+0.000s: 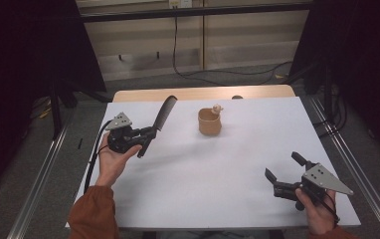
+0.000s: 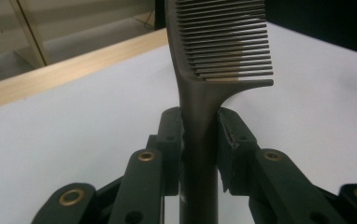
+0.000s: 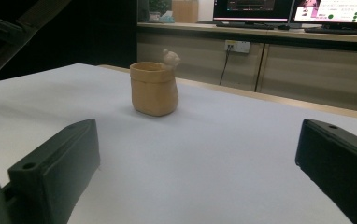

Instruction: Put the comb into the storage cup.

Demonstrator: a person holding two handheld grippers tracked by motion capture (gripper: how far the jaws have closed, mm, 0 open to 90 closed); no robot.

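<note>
— white table (image 1: 218,164) mid-frame, wooden edge at the top, dark curtains on both sides.
— left gripper (image 1: 148,135), left of centre: clamped on the handle of a dark comb (image 1: 163,113), teeth slanting up toward the top.
— right gripper (image 1: 283,167), lower right: spread wide, holding nothing.
— tan cup (image 1: 210,122) upright at centre, well apart from both.

Count on table: 4 items, 3 kinds.
1 dark comb (image 1: 162,113), 1 tan cup (image 1: 209,123) w/ 1 small figure (image 1: 217,108) on its rim, 2 grippers: left gripper (image 1: 147,136), right gripper (image 1: 283,166). 1 white table (image 1: 218,174).
</note>
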